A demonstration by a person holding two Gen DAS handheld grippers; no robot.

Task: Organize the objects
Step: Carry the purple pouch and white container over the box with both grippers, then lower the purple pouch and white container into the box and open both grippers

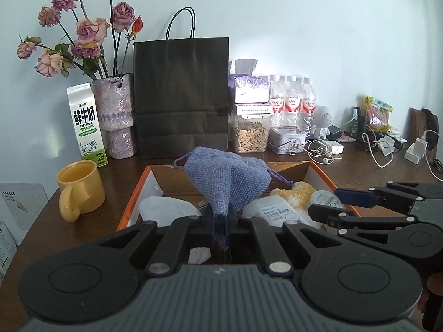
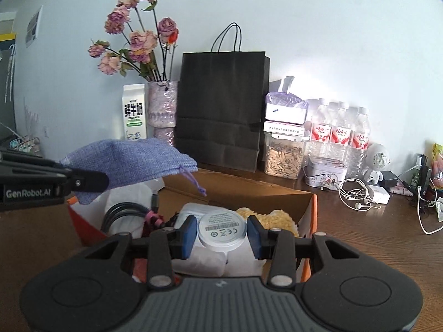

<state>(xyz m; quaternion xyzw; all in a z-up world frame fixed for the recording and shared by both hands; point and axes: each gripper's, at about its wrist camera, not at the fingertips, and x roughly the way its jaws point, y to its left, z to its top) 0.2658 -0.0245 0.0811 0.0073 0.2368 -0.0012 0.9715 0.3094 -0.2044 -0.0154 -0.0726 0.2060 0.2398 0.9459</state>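
Observation:
My left gripper [image 1: 221, 217] is shut on a purple woven drawstring pouch [image 1: 227, 179] and holds it above an open cardboard box [image 1: 133, 193] with orange edges. The pouch also shows in the right wrist view [image 2: 130, 160]. My right gripper [image 2: 223, 235] stands around a round white disc [image 2: 223, 231] that lies in the box; its blue pads [image 2: 188, 235] sit on either side with small gaps, so I cannot tell whether they grip it. In the box lie white packets [image 1: 274, 213], a yellow fluffy item [image 2: 277, 218] and a black cable [image 2: 124, 213].
A yellow mug [image 1: 80, 188], a milk carton [image 1: 85, 121], a vase of dried roses [image 1: 113, 102], a black paper bag [image 1: 181, 94], a seed jar [image 1: 252, 132], water bottles [image 1: 293, 102], a tin [image 1: 288, 139], earphones [image 2: 357, 193] and chargers [image 1: 415, 152] stand on the wooden table.

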